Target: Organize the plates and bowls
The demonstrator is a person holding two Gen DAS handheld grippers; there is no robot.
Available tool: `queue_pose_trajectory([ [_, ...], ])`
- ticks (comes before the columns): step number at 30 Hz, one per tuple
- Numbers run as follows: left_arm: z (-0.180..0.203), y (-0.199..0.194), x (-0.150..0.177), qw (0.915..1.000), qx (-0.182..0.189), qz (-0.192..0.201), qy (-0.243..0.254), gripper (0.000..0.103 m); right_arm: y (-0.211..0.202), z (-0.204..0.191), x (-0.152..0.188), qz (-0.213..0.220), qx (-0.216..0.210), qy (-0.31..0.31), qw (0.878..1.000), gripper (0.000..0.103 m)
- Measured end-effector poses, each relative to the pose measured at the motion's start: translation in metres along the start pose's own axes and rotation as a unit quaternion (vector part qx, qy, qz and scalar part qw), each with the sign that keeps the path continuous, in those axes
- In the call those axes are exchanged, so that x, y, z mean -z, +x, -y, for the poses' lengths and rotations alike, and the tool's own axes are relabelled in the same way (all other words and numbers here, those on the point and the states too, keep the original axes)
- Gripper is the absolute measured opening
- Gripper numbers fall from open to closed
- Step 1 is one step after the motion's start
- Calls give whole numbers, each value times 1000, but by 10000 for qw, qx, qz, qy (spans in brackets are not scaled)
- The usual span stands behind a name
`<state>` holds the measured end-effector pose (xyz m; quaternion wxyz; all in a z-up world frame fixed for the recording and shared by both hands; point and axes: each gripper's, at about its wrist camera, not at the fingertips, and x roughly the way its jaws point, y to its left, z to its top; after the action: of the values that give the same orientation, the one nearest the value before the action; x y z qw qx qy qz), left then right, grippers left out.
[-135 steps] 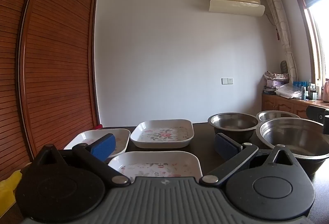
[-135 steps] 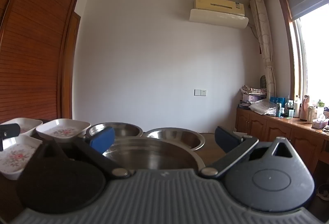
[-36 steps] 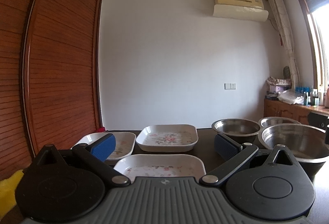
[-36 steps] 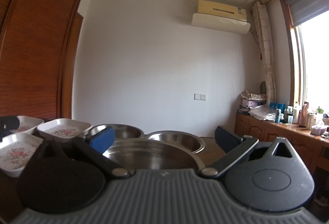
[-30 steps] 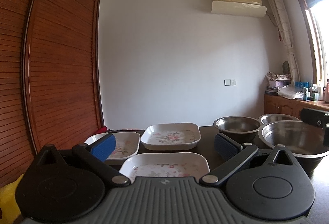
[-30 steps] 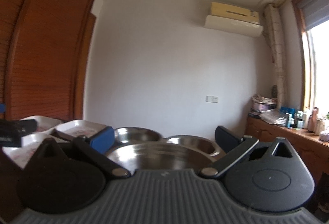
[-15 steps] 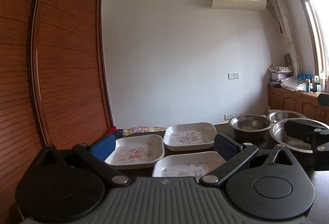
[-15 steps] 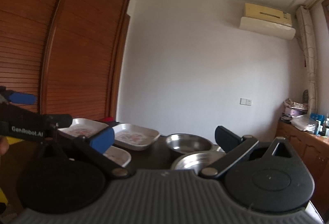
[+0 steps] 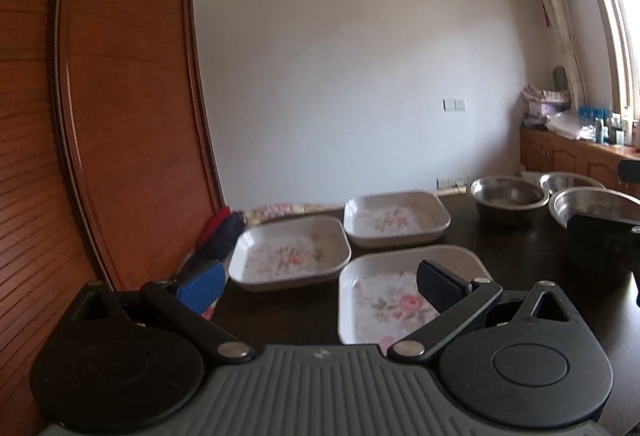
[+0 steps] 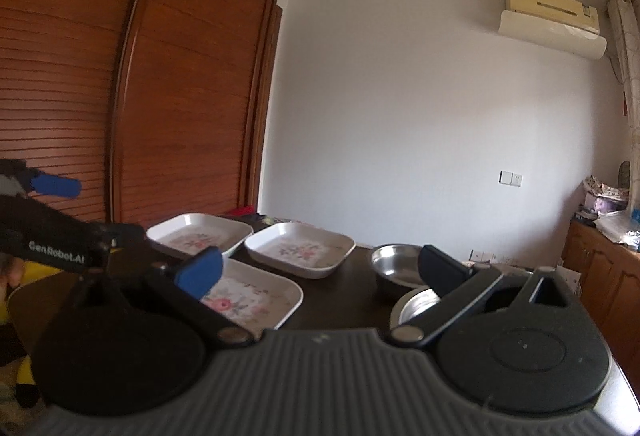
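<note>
We hold both tools above a dark wooden table [image 9: 520, 268], and nothing on it looks sorted yet; three white square dishes with a pink flower print lie spread singly on the left, none stacked on another. The near dish [image 9: 400, 292] sits just ahead of our left gripper [image 9: 316, 286], the left-hand dish [image 9: 288, 254] lies beside it toward the brown slatted wardrobe [image 9: 120, 116], and the far dish [image 9: 396, 218] lies behind them, the three close together, though whether their rims touch we cannot tell. To the right stand three round stainless steel bowls, also unnested: a far-left steel bowl [image 9: 508, 196], a far-right steel bowl [image 9: 570, 182] and a near steel bowl [image 9: 592, 202], partly hidden behind our right tool.

The left gripper's jaws are spread wide and released, gripping nothing; its right finger hangs over the near dish. The right gripper [image 10: 316, 276] is likewise spread and empty, with the steel bowls showing low beneath its right finger; it points toward the dishes.

We judge the task barely begun: all the stacking of dishes and all the nesting of bowls is left, and the near dish seems the likeliest first pick for the left tool.
</note>
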<state>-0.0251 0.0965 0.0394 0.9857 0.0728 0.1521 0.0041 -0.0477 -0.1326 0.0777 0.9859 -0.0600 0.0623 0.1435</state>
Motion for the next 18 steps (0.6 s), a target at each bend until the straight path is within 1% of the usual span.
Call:
queue_pose_trajectory([
  [3, -10, 10, 0, 9996, 79, -282, -33, 103, 5, -5, 0, -124, -107, -36, 9999, 103],
  [6, -19, 19, 0, 9981, 16, -609, -40, 103, 9, -7, 0, -252, -187, -46, 9995, 103],
  [9, -24, 26, 3, 9968, 77, -794, 57, 103, 14, -8, -1, -360, -260, -6, 9990, 103],
  [13, -32, 28, 3, 9957, 190, -903, 45, 103, 19, -8, -4, -495, -455, 71, 9977, 103],
  [18, -37, 34, -2, 9950, 218, -978, 59, 103, 26, -10, -8, -569, -682, 78, 9960, 103],
])
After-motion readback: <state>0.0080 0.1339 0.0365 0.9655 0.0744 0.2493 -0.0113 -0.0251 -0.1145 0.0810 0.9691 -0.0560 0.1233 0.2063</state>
